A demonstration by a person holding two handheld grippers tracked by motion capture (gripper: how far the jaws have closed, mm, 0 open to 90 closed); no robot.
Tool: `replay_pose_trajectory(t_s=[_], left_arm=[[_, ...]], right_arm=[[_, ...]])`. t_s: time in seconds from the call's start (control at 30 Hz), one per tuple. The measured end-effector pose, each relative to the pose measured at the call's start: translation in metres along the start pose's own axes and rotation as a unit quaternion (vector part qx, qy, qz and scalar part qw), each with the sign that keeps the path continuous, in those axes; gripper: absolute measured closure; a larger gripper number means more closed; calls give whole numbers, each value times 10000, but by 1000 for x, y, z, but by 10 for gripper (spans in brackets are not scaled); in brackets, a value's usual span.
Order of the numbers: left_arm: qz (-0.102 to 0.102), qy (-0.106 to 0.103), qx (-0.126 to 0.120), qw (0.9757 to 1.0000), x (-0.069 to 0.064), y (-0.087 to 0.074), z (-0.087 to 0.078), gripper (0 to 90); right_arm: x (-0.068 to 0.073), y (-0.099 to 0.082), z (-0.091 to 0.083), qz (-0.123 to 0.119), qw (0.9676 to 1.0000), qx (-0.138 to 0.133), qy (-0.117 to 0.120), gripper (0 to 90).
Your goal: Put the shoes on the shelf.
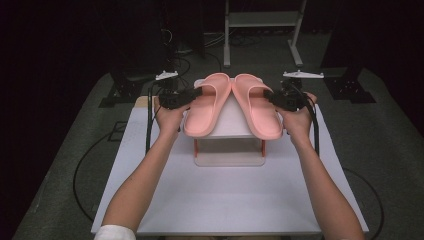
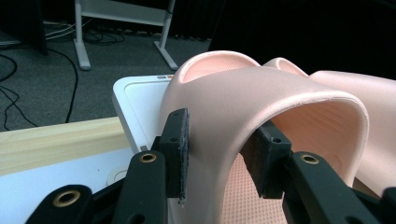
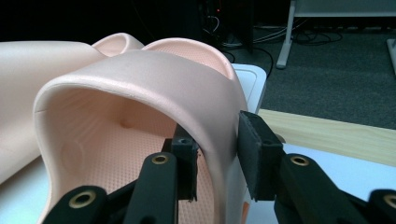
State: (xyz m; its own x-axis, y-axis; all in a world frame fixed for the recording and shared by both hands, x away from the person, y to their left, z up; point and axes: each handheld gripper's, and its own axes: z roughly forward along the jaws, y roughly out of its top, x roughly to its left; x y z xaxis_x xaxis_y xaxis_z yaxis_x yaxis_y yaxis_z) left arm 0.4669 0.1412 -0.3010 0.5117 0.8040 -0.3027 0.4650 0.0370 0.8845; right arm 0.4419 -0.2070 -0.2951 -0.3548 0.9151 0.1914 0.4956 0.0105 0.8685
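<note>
Two pink slippers on a white stand (image 1: 227, 131), left gripper (image 1: 196, 93) released around the left slipper (image 1: 206, 105) strap, right gripper (image 1: 270, 95) released around the right slipper (image 1: 257, 107) strap, worktop (image 1: 220, 195) below.

Both forearms are bare, with a white sleeve (image 1: 114, 232) cuff at seven o'clock. Each black gripper, left (image 1: 196, 93) and right (image 1: 270, 94), carries a grey three-cornered plate and trails a black cable. Brass-ringed screws sit in the jaws, whose dark pads (image 2: 179, 149) look rough.

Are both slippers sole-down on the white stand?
Yes. The left slipper and right slipper lie sole-down, straps up, on the white stand.
</note>
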Motion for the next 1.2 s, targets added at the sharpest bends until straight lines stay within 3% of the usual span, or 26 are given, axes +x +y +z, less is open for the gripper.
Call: replay_pose_trajectory(t_s=[0.8,1.2], left_arm=[[85,9,24,10000,-6,-2,7,606],[117,0,-2,9999,-6,-2,8,601]], right_arm=[[9,0,9,202,9996,-146,-157,638],[15,2,16,182,9994,-185,-250,613]])
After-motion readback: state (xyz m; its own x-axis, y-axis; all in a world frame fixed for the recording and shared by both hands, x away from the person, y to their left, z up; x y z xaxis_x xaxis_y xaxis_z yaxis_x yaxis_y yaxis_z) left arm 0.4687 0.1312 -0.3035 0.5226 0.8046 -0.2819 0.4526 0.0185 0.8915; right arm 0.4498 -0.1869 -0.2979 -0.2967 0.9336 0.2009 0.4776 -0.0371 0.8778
